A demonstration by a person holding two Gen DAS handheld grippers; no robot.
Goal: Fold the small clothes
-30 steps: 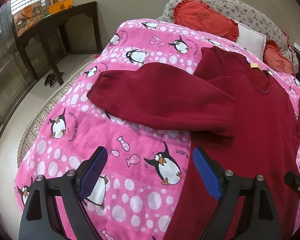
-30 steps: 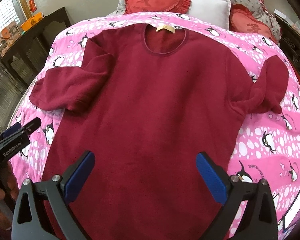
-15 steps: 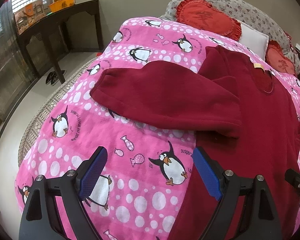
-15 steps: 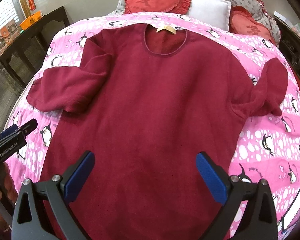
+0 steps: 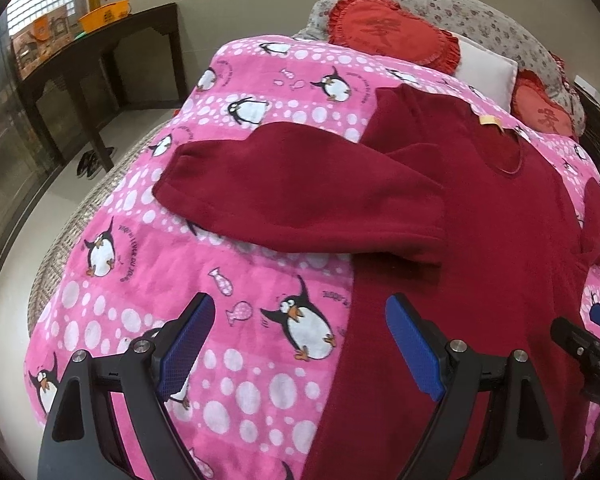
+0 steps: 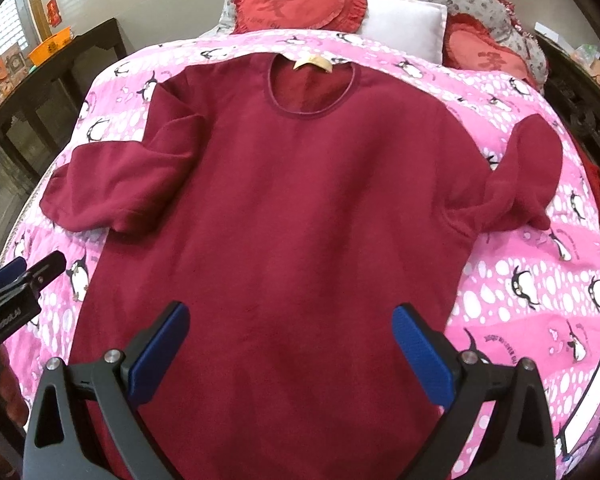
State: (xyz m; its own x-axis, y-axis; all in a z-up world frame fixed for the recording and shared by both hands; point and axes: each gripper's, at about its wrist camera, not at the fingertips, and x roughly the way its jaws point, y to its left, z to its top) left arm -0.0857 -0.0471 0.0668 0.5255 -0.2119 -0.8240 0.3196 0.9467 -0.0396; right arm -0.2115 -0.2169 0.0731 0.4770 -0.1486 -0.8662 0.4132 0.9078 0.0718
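Observation:
A dark red fleece sweater (image 6: pixel 300 200) lies flat, face up, on the pink penguin blanket (image 6: pixel 540 288), neck toward the pillows. Its left sleeve (image 5: pixel 300 192) is bent across the blanket, and its right sleeve (image 6: pixel 528 168) is bunched at the far side. My left gripper (image 5: pixel 300 344) is open and empty, above the blanket beside the sweater's left edge, below the sleeve. My right gripper (image 6: pixel 288 344) is open and empty over the sweater's lower body. The left gripper also shows at the left edge of the right wrist view (image 6: pixel 20 280).
Red heart cushions (image 6: pixel 300 4) and a white pillow (image 6: pixel 404 20) lie at the head of the bed. A dark wooden side table (image 5: pixel 100 60) stands left of the bed, with shoes (image 5: pixel 92 160) on the floor. Dark furniture (image 6: pixel 580 100) stands at the right.
Both grippers have drawn slightly nearer the sweater; the sleeve and neckline appear larger and lower in view. Both stay open. The sweater has not moved.

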